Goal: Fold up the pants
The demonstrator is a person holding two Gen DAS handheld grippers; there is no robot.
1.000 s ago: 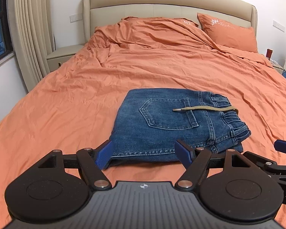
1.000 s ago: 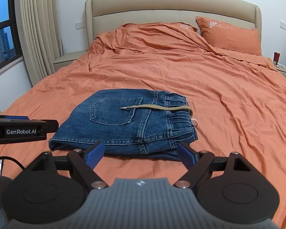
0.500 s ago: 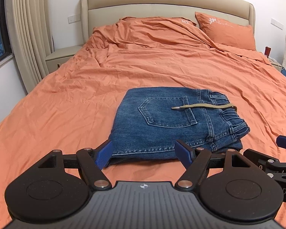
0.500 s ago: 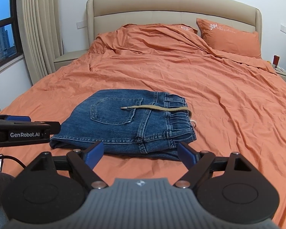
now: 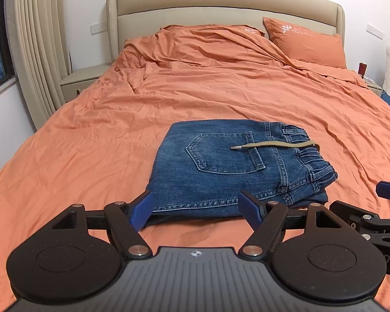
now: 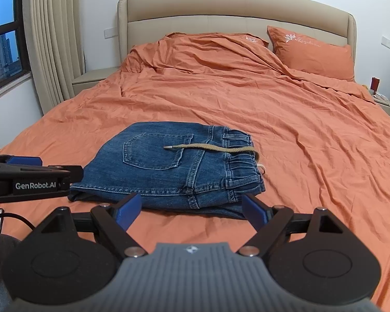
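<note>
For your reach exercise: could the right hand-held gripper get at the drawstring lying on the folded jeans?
Probably yes: the right hand-held gripper is open, and the drawstring lies exposed atop the jeans.

folded jeans (image 6: 169,166) on bed (image 6: 299,135), tongs (image 6: 192,209) apparently empty

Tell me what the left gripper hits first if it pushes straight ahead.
Probably the near folded edge of the jeans: the left gripper, jaws open, points at it just above the orange bedcover. Depth is uncertain.
</note>
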